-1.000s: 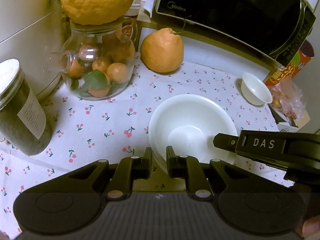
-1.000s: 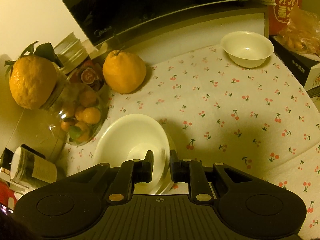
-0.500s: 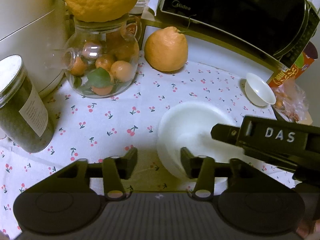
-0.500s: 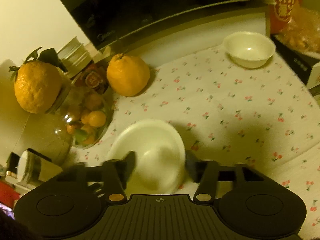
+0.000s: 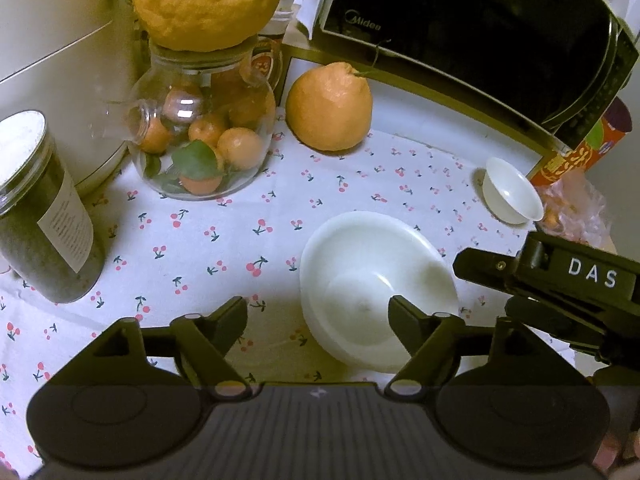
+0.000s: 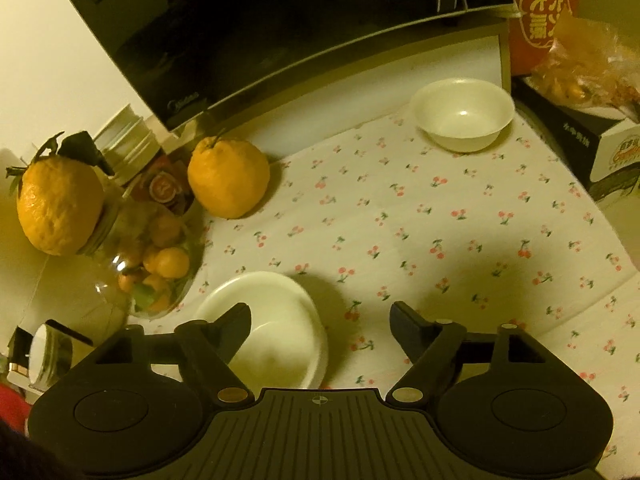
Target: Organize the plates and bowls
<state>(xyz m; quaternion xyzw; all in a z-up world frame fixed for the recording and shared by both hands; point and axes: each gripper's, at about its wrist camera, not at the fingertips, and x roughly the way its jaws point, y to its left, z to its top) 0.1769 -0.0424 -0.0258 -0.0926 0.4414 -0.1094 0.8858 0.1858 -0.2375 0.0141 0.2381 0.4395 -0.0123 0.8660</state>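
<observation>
Both tools stand wide apart and grip nothing: the left tool (image 5: 318, 312) and right tool (image 6: 320, 316) hover over the cherry-print desk (image 5: 224, 240). A glossy white stacked bowl (image 5: 376, 288) sits in front of the microwave (image 5: 460, 28); a smaller white bowl (image 6: 462, 114) lies nearer the microwave, well apart.

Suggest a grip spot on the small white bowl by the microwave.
Pinch the small white bowl at its near rim, one finger inside, one outside, coming from the open cloth side with the right hand-held gripper. It stands upright; boxes crowd its right, the microwave its back.
</observation>
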